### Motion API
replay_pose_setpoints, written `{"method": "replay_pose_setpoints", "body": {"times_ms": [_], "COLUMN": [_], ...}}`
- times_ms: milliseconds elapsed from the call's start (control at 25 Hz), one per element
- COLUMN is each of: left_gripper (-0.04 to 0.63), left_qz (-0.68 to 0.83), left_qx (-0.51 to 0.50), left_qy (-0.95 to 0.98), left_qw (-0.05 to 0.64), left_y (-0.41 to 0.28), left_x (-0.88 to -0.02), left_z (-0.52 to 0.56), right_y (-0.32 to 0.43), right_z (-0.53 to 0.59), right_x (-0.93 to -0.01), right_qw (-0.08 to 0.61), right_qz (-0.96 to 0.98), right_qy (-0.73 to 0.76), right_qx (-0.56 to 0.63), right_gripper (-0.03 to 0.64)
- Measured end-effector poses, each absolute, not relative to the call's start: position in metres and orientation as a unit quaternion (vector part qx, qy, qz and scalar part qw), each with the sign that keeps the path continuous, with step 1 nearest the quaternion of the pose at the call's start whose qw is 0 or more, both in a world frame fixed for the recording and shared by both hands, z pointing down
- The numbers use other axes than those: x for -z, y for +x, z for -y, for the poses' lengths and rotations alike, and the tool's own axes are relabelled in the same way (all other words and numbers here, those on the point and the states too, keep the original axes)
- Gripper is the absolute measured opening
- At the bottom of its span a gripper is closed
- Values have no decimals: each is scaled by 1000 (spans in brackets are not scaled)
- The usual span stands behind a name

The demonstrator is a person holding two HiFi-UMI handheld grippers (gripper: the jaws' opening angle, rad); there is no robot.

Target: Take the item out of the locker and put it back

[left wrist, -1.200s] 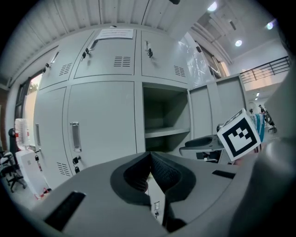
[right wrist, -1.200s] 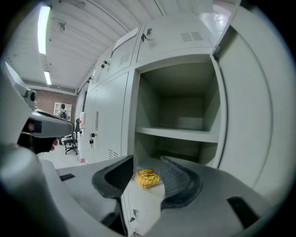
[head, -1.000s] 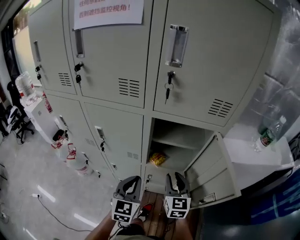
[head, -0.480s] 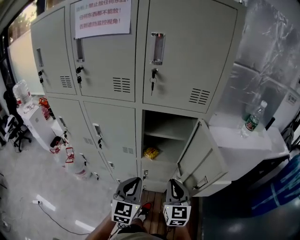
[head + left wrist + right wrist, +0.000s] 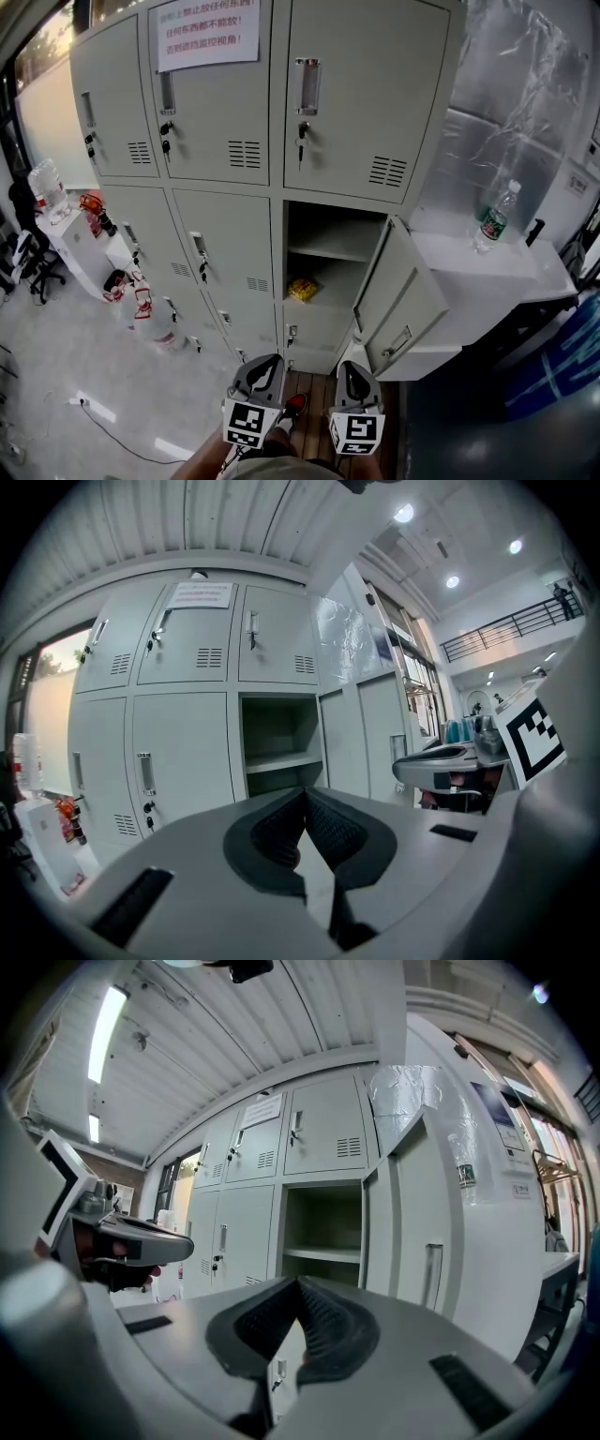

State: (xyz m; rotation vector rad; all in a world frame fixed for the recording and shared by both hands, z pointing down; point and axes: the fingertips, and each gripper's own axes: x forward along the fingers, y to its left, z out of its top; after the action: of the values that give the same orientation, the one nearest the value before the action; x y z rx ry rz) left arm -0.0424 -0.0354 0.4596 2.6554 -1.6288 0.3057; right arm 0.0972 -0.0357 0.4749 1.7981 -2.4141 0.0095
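Observation:
The open locker [image 5: 333, 248] stands in the lower row, its door [image 5: 403, 300] swung out to the right. A yellow snack packet [image 5: 302, 289] lies on the floor of its lower compartment, under the shelf. Both grippers hang low in the head view, well short of the locker. My left gripper [image 5: 269, 359] is shut with nothing between its pads [image 5: 305, 794]. My right gripper [image 5: 352, 367] has just closed its jaws and is shut on nothing [image 5: 298, 1282]. Both gripper views look level at the open locker [image 5: 323, 1232]; the packet is hidden in them.
A water bottle [image 5: 492, 217] stands on a white table [image 5: 511, 272] right of the open door. Big water jugs [image 5: 45, 183] and red-and-white items [image 5: 141, 300] sit along the lockers at the left. A cable [image 5: 112, 431] lies on the floor. A notice [image 5: 208, 33] hangs on an upper door.
Both grippers have drawn back from the lockers, which now look farther off. The right gripper's jaws, apart a second ago, have come together. The packet stays in the locker.

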Motion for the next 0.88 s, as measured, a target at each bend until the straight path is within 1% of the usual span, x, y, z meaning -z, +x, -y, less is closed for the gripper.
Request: {"method": "replay_pose_setpoints", "body": {"times_ms": [880], "left_gripper": [23], "left_qz": [520], "left_qx": [-95], "left_qy": [849], "left_qw": [-4], "left_y": [-28], "left_x": [-449], "left_z": [11], "right_y": [103], "right_z": [11], "right_x": [-462], "right_qw": [48], "right_qz": [803], "right_qy": [594], "right_qx": [6], "right_gripper": [17]}}
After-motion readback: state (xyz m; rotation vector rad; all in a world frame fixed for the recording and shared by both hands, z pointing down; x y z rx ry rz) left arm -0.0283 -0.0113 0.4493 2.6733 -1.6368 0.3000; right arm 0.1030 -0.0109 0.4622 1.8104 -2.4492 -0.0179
